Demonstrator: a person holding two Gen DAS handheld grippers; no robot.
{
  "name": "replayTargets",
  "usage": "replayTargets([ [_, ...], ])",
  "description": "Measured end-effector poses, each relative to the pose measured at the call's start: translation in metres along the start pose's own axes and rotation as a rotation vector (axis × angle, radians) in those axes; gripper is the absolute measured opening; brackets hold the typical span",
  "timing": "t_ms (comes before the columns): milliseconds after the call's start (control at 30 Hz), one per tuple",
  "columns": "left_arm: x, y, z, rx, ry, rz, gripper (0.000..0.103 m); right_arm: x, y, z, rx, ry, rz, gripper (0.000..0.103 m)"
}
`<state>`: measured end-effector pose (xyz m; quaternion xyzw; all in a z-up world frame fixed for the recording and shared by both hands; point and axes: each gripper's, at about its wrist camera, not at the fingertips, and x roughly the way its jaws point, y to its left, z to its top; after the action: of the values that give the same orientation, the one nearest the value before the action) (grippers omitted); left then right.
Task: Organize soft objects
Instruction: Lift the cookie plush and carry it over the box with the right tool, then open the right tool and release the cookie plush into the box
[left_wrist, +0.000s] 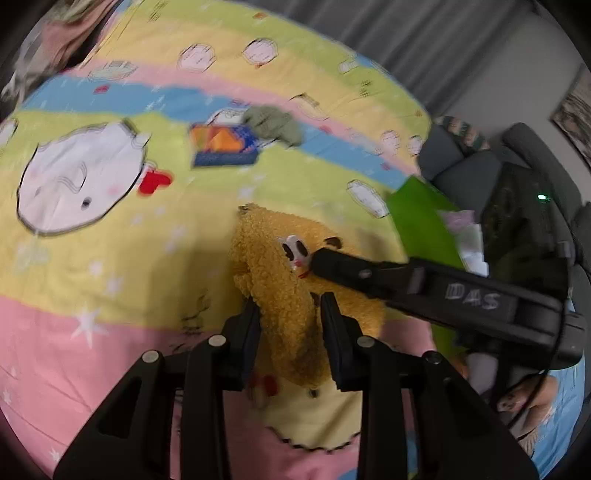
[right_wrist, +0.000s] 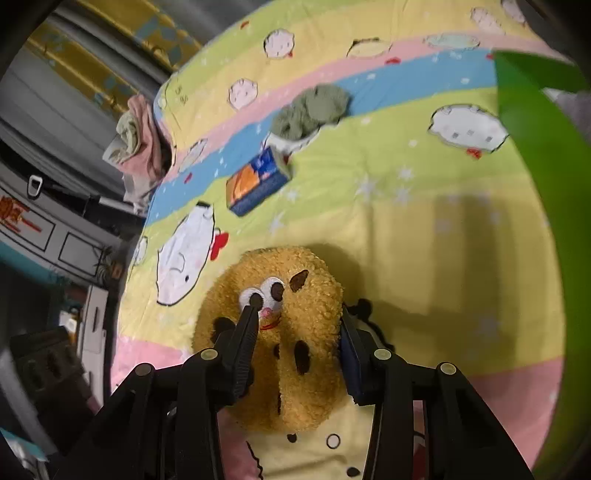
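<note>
Plush toy (left_wrist: 280, 291): fuzzy golden-yellow, brown spots, stitched eyes, lying on a bedspread (left_wrist: 110, 258) striped pink, yellow, green and blue with cartoon prints. Left gripper (left_wrist: 290, 308) pinches a fold of its pile between both fingers. Right gripper (right_wrist: 299, 325) clamps the toy's body, one finger by the eyes. Farther back: blue-and-orange box (right_wrist: 256, 184), crumpled grey-green cloth (right_wrist: 310, 110). Green bag (right_wrist: 535, 147) at the bed's edge.

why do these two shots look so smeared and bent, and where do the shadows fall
Left wrist view: motion blur smears the bedspread print and the box; the fisheye bows the bed edge and darkens the corners. Right wrist view: sharper on the plush, softer farther off; long shadows stretch right of it over the yellow stripe, and a green bin rim blurs at the right edge.
</note>
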<state>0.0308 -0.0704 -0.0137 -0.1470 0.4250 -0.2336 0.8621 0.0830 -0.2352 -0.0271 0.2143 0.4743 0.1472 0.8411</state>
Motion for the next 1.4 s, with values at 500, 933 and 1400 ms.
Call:
replayTargets([
  [500, -0.016, -0.119, 0.046, 0.225, -0.159, -0.162, 0.028, -0.147, -0.036, 0.005, 0.087, -0.374, 0.018, 0.044],
  [933, 0.040, -0.238, 0.044, 0.397, -0.083, -0.315, 0.028, -0.232, -0.135, -0.014, 0.335, -0.590, -0.129, 0.044],
  [1400, 0.101, -0.254, 0.025, 0.401, 0.097, -0.146, 0.030, -0.196, -0.204, -0.014, 0.503, -0.417, -0.236, 0.044],
])
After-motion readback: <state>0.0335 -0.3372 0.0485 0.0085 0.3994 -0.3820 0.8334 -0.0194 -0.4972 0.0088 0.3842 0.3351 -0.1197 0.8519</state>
